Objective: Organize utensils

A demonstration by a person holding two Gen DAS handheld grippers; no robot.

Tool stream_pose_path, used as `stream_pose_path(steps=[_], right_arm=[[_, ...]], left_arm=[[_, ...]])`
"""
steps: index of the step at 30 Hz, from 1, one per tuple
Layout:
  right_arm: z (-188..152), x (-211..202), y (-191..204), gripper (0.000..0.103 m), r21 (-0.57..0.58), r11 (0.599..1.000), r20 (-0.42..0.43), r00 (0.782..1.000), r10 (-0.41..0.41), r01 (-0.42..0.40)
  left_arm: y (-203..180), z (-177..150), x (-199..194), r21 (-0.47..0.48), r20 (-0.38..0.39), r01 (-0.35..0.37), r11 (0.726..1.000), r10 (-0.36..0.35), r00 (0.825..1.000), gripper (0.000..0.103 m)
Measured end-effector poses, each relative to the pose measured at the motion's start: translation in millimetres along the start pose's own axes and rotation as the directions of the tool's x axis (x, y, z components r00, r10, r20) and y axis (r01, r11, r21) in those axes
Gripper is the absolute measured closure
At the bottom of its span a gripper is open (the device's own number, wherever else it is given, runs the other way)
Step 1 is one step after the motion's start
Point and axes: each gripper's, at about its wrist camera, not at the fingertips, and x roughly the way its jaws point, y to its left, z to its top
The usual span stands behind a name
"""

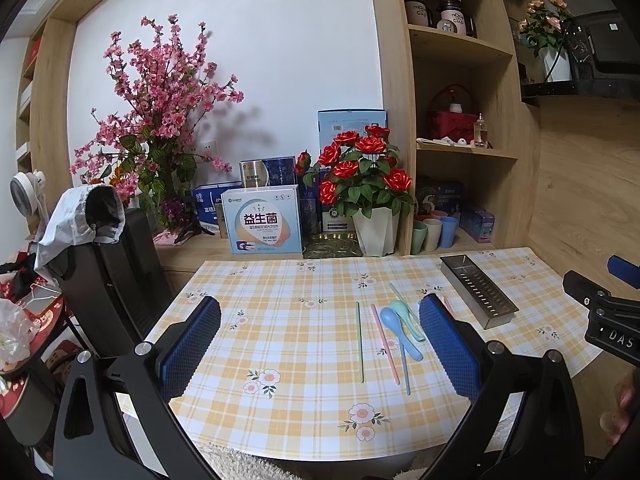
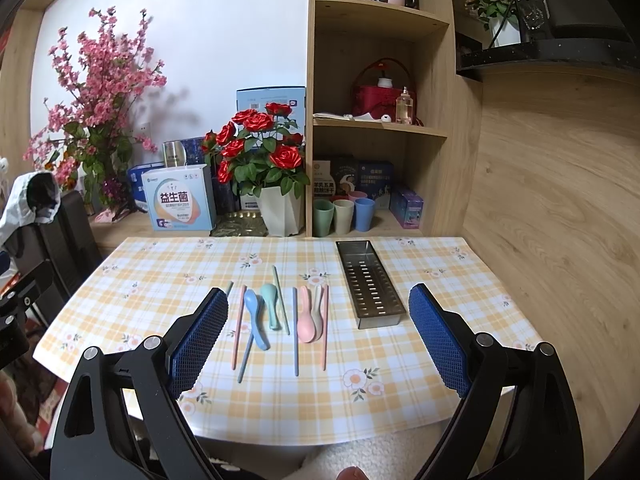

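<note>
Pastel plastic utensils are laid out near the middle of the table (image 2: 432, 264), which is covered with a yellow checked cloth printed with flowers. In the right wrist view a blue spoon (image 2: 256, 316), a teal spoon (image 2: 270, 304), a pink spoon (image 2: 306, 320) and a beige spoon (image 2: 318, 312) are seen lying among several chopsticks (image 2: 296, 332) in pink, blue and green, all roughly parallel and pointing away from the camera. Just to the right of them, a stainless steel tray (image 2: 370, 284) with a slotted bottom is set lengthwise on the cloth; nothing is seen inside it. The right gripper (image 2: 320, 340) is held above the near edge of the table with its blue-padded fingers spread wide and nothing between them. The left gripper (image 1: 320, 352) is likewise released, its fingers wide apart over the cloth, touching nothing. Behind the table, a white pot of red roses (image 2: 260, 148), a boxed product (image 2: 180, 200), pink blossom branches (image 2: 96, 92) and a wooden shelf (image 2: 380, 128) holding pastel cups (image 2: 344, 216) are visible.
</note>
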Motion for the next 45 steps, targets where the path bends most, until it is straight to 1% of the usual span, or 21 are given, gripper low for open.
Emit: stream_pose_path(steps=[45], right_arm=[[1.1, -1.1, -1.6, 0.014, 0.007, 1.000, -0.002, 1.000, 0.000, 0.000]], left_arm=[[1.6, 1.9, -0.5, -0.003, -0.010, -0.002, 1.000, 0.002, 1.000, 0.006]])
